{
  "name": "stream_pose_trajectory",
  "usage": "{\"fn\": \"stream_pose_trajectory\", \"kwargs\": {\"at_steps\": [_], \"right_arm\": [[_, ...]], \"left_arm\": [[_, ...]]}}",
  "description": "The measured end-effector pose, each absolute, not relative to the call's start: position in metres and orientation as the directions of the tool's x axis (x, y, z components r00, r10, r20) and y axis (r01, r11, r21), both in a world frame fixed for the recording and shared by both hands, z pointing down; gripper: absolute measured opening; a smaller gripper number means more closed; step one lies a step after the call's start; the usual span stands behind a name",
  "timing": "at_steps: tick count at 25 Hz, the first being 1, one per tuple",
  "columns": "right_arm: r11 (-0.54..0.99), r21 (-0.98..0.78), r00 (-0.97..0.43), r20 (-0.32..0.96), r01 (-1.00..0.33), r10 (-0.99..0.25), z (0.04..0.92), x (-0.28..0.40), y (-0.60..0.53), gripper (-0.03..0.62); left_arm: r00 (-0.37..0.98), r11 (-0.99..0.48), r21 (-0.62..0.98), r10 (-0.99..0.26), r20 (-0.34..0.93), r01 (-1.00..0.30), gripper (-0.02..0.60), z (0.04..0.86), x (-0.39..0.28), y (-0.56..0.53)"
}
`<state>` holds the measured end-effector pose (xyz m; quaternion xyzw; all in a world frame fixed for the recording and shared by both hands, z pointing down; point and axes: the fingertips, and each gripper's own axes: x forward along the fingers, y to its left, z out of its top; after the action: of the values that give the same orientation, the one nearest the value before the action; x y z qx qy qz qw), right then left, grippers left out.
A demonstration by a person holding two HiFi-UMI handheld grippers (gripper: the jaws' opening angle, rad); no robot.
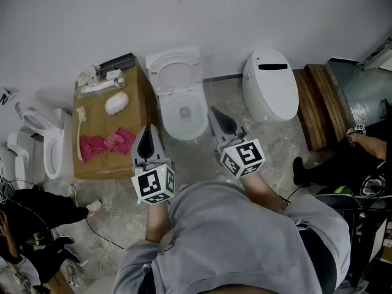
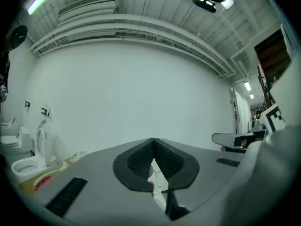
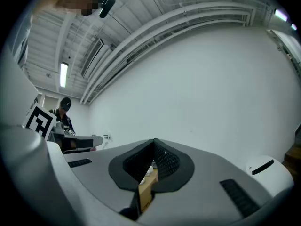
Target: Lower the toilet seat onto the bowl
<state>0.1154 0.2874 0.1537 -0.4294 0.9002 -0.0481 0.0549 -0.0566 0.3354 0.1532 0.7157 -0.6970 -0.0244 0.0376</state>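
Note:
The white toilet stands against the far wall in the head view, its seat [image 1: 174, 72] raised upright behind the open bowl [image 1: 184, 114]. My left gripper [image 1: 146, 132] hovers just left of the bowl's front, shut, with nothing between its pads. My right gripper [image 1: 216, 114] hangs just right of the bowl, also shut and empty. Neither touches the toilet. In the left gripper view the left gripper [image 2: 153, 140] points at the bare wall with its tips together. In the right gripper view the right gripper [image 3: 154, 141] has its tips closed too.
A cardboard box [image 1: 136, 103] left of the toilet carries a brush, pink cloths and small items. A second toilet [image 1: 269, 84] with its lid down stands at the right, beside wooden boards [image 1: 318, 100]. Another toilet [image 1: 37, 146] is at the far left. People stand at both sides.

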Motion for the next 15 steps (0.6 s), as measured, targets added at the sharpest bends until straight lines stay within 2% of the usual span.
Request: {"fn": "stream_pose_trajectory", "kwargs": {"at_steps": [15], "right_arm": [[0.622,-0.114,-0.621,-0.048,-0.775,-0.782,0.154,0.124,0.284,-0.002]], "left_arm": [[0.022,-0.020,0.080,-0.999,0.027,-0.997,0.002,0.151,-0.048,0.331]]}}
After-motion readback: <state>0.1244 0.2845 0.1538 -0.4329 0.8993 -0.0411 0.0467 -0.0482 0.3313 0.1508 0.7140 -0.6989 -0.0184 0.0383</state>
